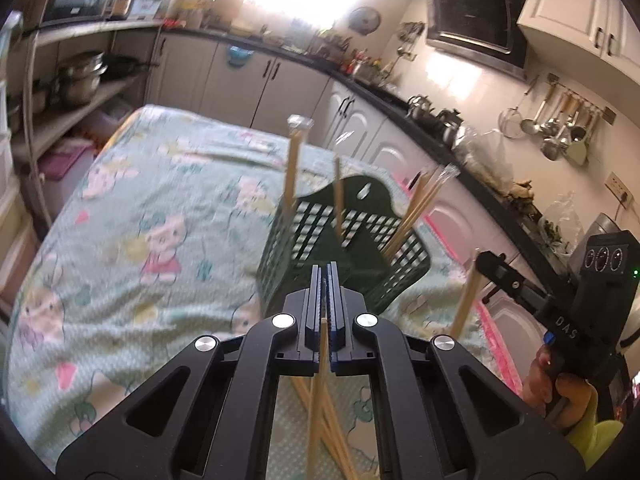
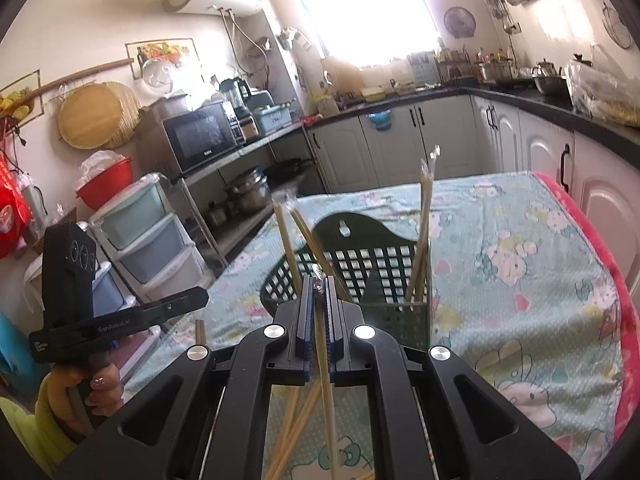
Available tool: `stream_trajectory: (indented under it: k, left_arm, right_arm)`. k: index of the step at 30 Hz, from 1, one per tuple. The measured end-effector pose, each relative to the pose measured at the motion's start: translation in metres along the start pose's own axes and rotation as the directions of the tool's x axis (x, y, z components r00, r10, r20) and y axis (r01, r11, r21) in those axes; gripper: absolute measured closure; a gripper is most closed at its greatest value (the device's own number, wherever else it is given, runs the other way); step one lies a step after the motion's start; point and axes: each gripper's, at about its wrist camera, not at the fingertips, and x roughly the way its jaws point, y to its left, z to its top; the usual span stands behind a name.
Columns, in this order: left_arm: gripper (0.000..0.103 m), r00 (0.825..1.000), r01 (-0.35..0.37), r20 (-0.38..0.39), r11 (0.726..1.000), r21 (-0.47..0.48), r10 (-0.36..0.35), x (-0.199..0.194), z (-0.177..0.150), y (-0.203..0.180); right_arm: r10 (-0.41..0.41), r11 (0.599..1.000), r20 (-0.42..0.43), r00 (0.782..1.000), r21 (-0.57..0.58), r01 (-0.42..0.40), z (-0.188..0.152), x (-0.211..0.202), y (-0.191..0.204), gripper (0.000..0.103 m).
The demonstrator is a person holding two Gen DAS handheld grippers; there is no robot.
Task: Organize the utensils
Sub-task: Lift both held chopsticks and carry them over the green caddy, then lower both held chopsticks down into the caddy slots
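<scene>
You are partway through. Several chopsticks already stand in the dark green utensil basket (image 2: 360, 280): one pair (image 2: 422, 232) leans in its right compartment and others (image 2: 298, 240) lean out of its left side, their wrapped tips up. A loose bundle of chopsticks (image 2: 296, 432) lies on the table below your grippers, so there is plainly more to move.

Your left gripper (image 1: 325, 280) has its jaws together, clamped on a single chopstick (image 1: 318, 392) that hangs down below the pads. Your right gripper (image 2: 318, 292) is likewise closed on one chopstick (image 2: 328, 392), which runs through the pads with its wrapped tip just above them. Both are held over the near part of the table, short of the basket.

The basket stands near the table's far right corner, on the patterned cloth (image 1: 140, 220). In the left wrist view the pink right edge (image 1: 496, 344) runs close beside it, with kitchen cabinets (image 1: 452, 216) just beyond, so you have little room on that side. To the left the cloth is bare and open well out to the left edge.

The standing chopsticks fan outward over the basket's mouth; I judge the clearest way in is from above, between the two leaning groups.
</scene>
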Motion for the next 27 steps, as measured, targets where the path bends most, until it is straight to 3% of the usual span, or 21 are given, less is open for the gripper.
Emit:
stream_trajectory:
  k: [27]
  left_arm:
    - [0.103, 0.982, 0.079, 0.156, 0.982, 0.173, -0.106, -0.034, 0.072, -0.071]
  right_arm:
    - [0.015, 1.0, 0.136, 0.991, -0.021, -0.012, 0.038, -0.017, 0.017, 0.097]
